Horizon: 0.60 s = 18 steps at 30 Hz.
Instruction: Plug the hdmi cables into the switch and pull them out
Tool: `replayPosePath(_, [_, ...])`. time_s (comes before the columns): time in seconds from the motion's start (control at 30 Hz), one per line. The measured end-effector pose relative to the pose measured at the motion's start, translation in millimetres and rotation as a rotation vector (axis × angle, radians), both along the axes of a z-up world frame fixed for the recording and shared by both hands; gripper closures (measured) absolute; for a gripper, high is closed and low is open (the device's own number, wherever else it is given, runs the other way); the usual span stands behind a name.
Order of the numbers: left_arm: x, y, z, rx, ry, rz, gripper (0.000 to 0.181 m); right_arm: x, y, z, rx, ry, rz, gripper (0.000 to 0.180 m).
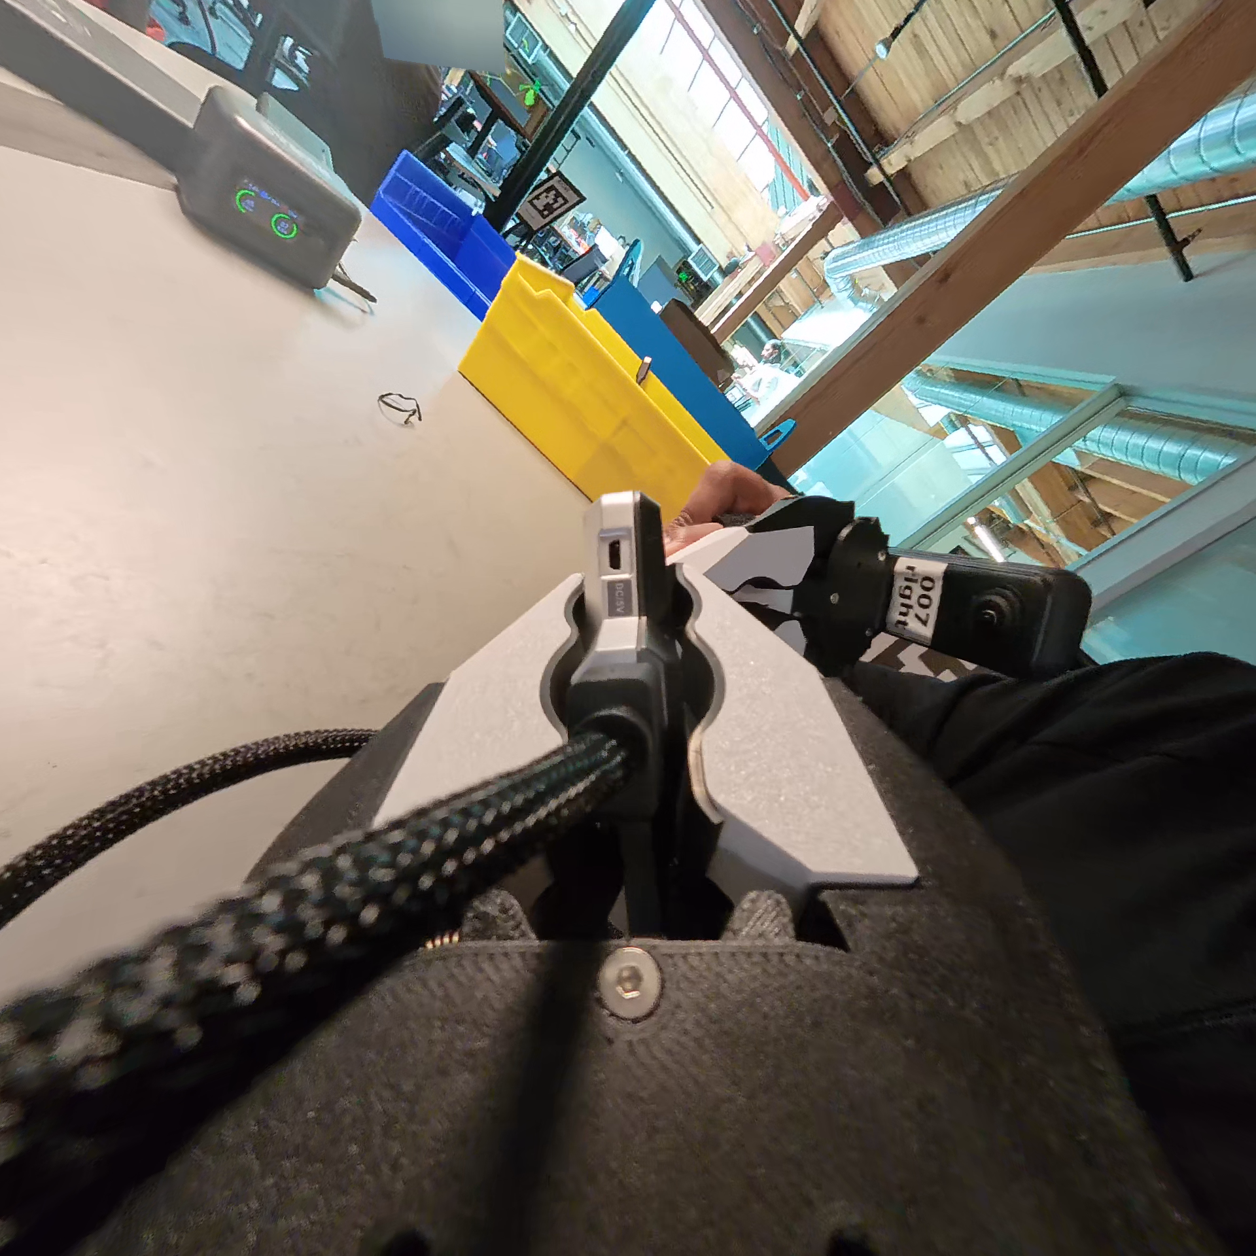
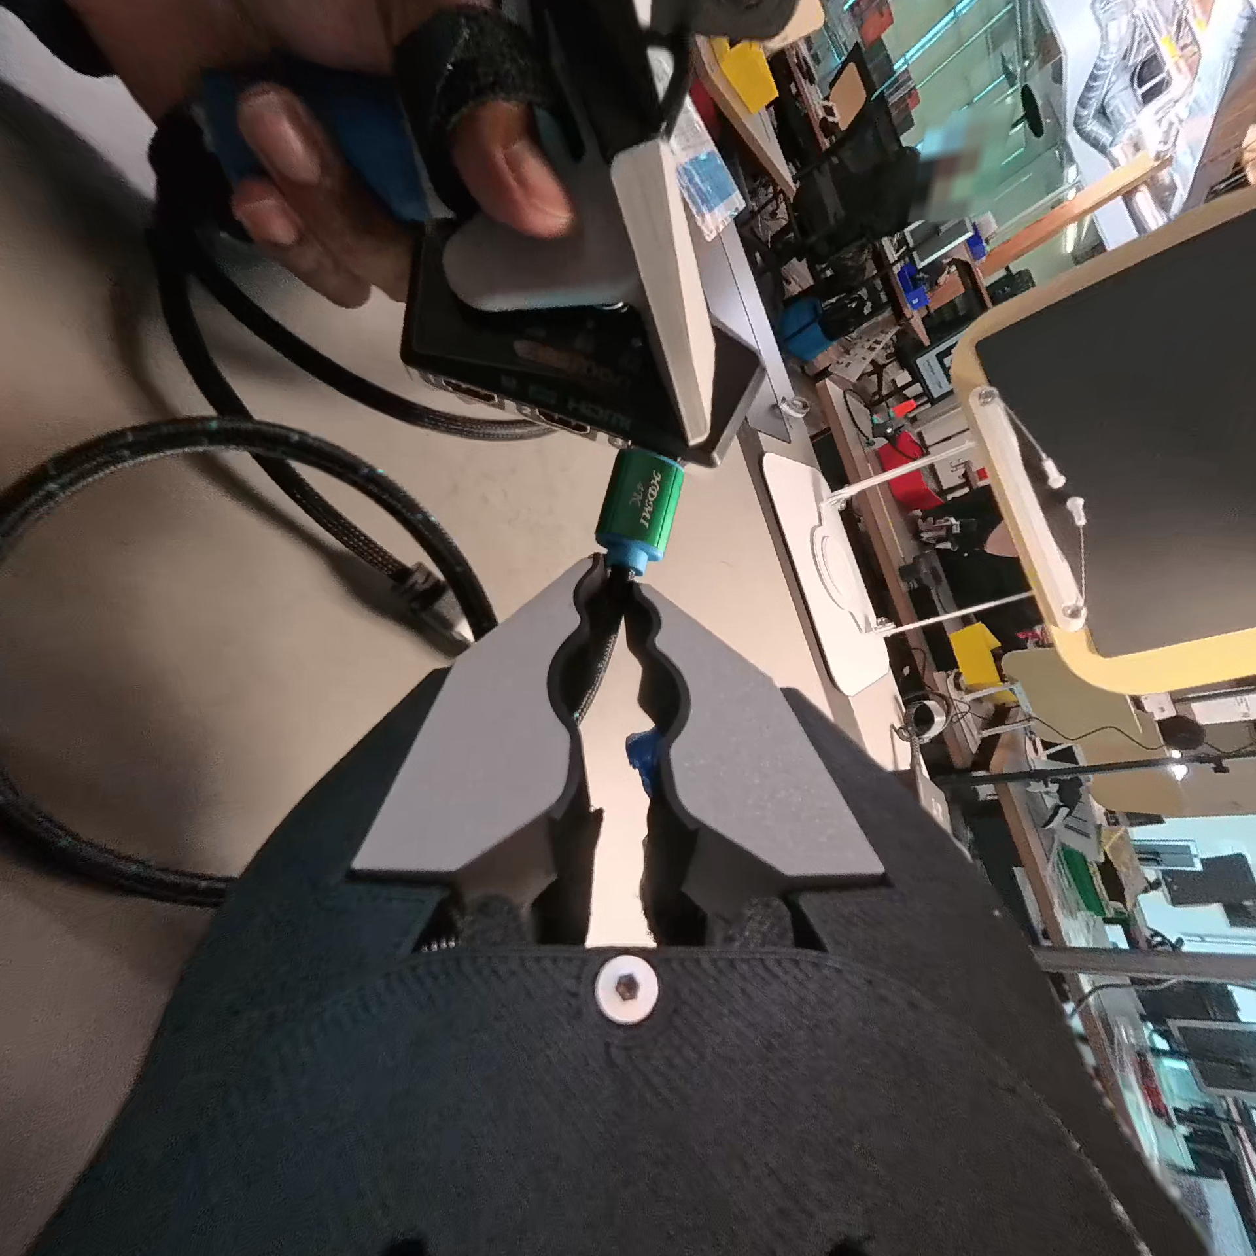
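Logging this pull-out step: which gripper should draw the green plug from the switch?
Right. Its gripper is shut on the cable just behind the green plug; the left gripper is busy holding the switch.

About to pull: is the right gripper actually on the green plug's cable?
Touching. The right wrist view shows the right gripper pinching the braided cable just behind the green plug, which sits in the switch.

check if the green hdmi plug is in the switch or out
In. The green plug butts against the switch's port edge with no metal tip showing, while the right gripper pinches its cable just behind.
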<state>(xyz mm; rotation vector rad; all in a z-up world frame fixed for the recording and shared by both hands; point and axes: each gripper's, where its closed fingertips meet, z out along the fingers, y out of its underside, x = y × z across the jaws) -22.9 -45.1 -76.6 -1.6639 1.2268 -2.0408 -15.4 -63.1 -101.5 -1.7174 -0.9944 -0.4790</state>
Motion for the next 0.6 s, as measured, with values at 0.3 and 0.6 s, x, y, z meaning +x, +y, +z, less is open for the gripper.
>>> replayPosePath(0.3, [-1.6,0.2,-1.8,0.030,0.008,-0.006,0.161,-4.0,-2.8,-3.9,-0.032,-0.002,0.013,0.173])
replayPosePath(0.6, [-2.4,-0.4,-5.0,0.005,0.012,-0.015,0.161,-0.1,-3.3,-4.2,-0.028,-0.012,0.032,0.172])
